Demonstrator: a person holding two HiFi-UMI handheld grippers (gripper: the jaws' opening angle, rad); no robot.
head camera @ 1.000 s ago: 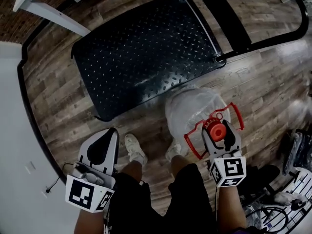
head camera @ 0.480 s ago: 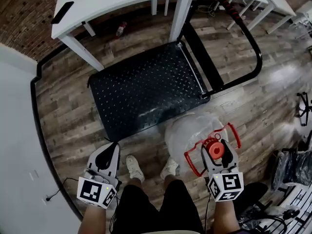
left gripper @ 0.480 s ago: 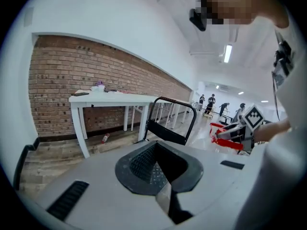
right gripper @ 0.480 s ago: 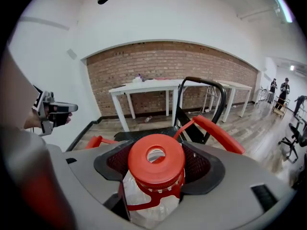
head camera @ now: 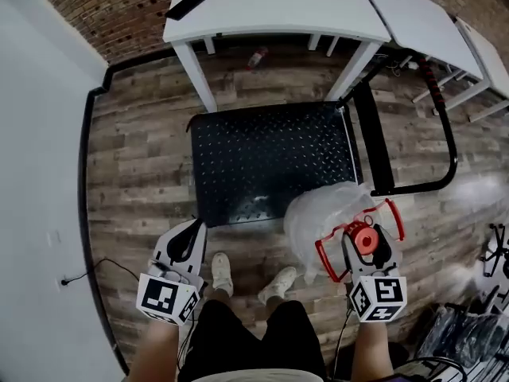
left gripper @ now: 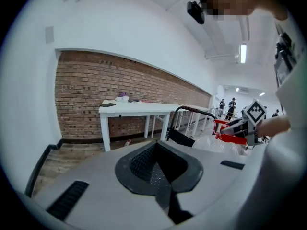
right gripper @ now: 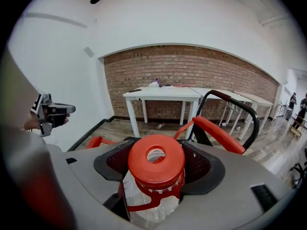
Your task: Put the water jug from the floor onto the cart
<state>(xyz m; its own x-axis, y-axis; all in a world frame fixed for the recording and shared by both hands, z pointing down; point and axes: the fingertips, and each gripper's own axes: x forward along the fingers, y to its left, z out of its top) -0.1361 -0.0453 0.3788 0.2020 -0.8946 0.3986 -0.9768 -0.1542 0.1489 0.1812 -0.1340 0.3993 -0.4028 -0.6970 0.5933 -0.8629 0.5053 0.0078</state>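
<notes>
A clear water jug [head camera: 328,213] with a red cap [head camera: 365,239] and a red carrying handle [head camera: 331,252] hangs off the floor by its neck. My right gripper [head camera: 364,242] is shut on that neck, and the red cap [right gripper: 156,161] sits between its jaws in the right gripper view. The black flat cart [head camera: 270,161] lies on the wood floor just ahead of the jug, its black push handle [head camera: 444,138] at the right. My left gripper [head camera: 188,243] is held at the lower left, shut and holding nothing; its pads [left gripper: 158,169] meet in the left gripper view.
White tables [head camera: 278,10] stand beyond the cart against a brick wall [head camera: 119,6]. My two shoes [head camera: 221,273] are on the floor between the grippers. Dark bags and cables [head camera: 465,337] lie at the lower right. A small bottle [head camera: 256,57] rests under the table.
The head view has pulled back and up, so the tables and wall now show. The jug has come up with the right gripper and hangs close to the cart's near edge.
</notes>
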